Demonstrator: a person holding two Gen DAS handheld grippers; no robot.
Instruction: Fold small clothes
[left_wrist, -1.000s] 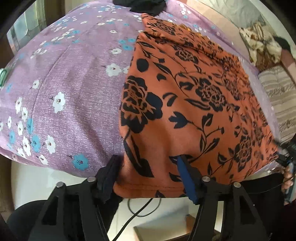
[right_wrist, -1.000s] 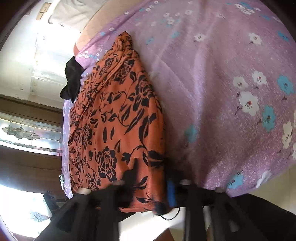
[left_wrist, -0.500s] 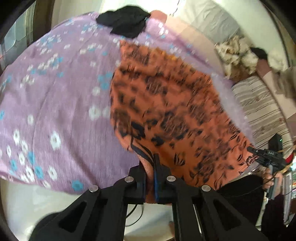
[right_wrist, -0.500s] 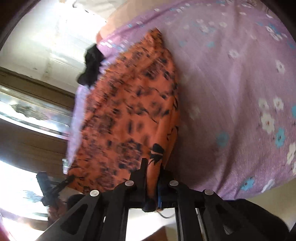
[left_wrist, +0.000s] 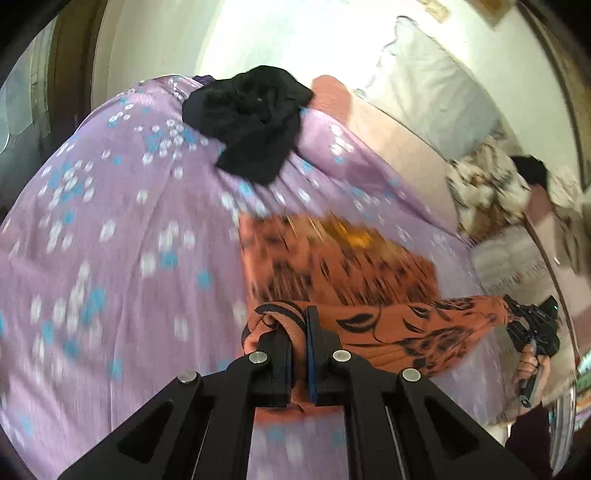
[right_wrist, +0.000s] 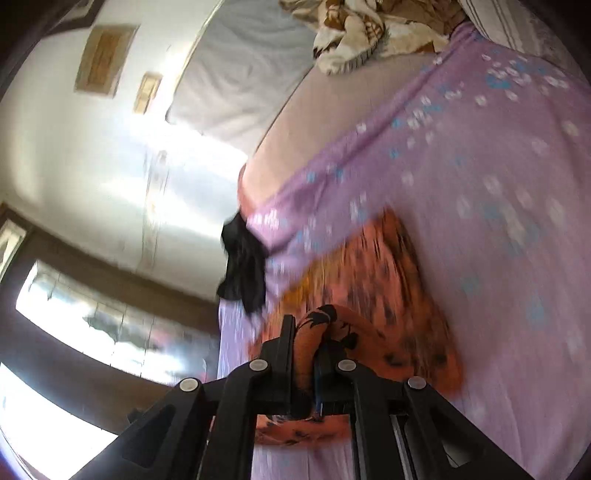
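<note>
An orange garment with black flowers (left_wrist: 343, 273) lies on the purple flowered bedsheet (left_wrist: 110, 236). My left gripper (left_wrist: 300, 325) is shut on its near left corner and holds that hem lifted over the rest of the cloth. My right gripper (right_wrist: 304, 332) is shut on the other near corner of the orange garment (right_wrist: 384, 295); it also shows in the left wrist view (left_wrist: 532, 325) at the far end of the taut raised hem. The near half is carried above the far half. Both views are blurred by motion.
A crumpled black garment (left_wrist: 251, 122) lies at the far end of the sheet, also in the right wrist view (right_wrist: 243, 266). A brown-and-cream blanket (left_wrist: 484, 188) and a striped pillow (left_wrist: 517, 258) lie to the right. A white wall stands behind the bed.
Both grippers closed on the garment's near corners, then lifted them and carried the hem forward over the cloth toward the far end of the bed.
</note>
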